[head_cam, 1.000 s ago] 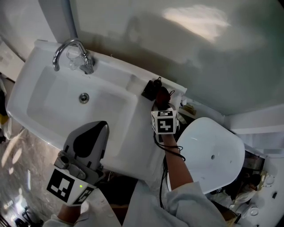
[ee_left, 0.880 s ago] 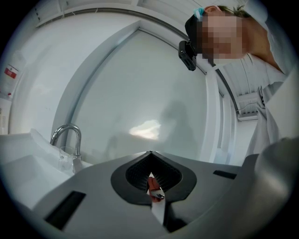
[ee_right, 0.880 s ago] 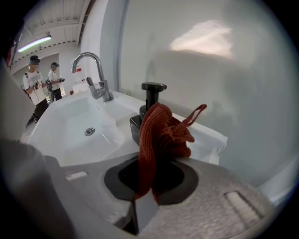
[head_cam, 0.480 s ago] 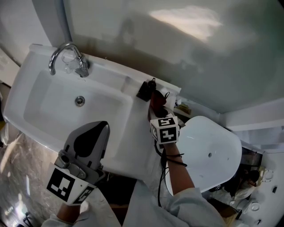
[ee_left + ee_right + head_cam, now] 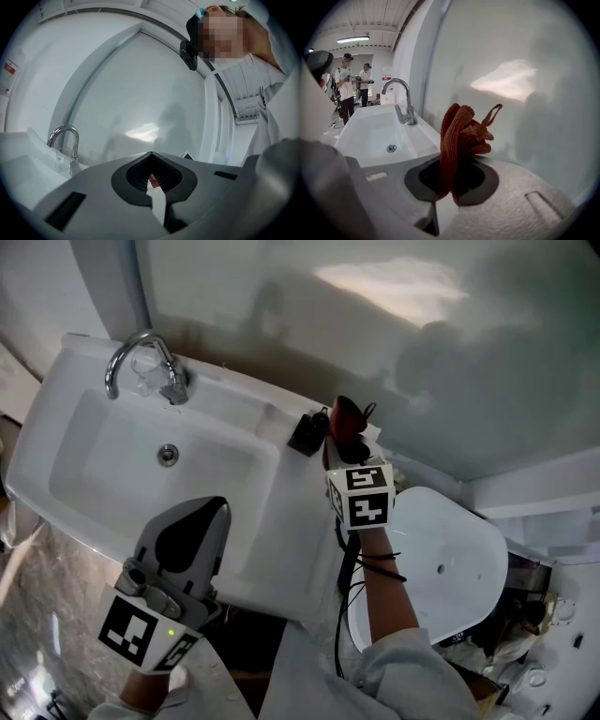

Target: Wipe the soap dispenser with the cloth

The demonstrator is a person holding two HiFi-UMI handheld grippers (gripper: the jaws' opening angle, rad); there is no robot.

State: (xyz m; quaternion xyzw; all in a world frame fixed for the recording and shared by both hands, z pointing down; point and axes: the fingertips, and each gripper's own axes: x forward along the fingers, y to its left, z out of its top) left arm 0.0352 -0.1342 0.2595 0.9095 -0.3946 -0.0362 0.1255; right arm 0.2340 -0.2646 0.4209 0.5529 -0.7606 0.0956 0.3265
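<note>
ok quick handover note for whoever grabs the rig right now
The left tongs are shut and empty, held low in front of the sink.
The right tongs are shut on the red cloth, raised by the wall.
The dispenser stands on the sink's back right corner, just left of the cloth, which looks clear of it.
Done: cloth gripped.
Left: bring the cloth down and wipe the dispenser.

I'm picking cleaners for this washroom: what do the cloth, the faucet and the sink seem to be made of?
Cloth: rust-red ribbed knit textile, matte; ribs and a hanging loop show.
Faucet: polished metal, probably chrome-plated; bright glints.
Sink: glossy white, likely ceramic, possibly moulded resin; smooth with soft reflections.
</note>
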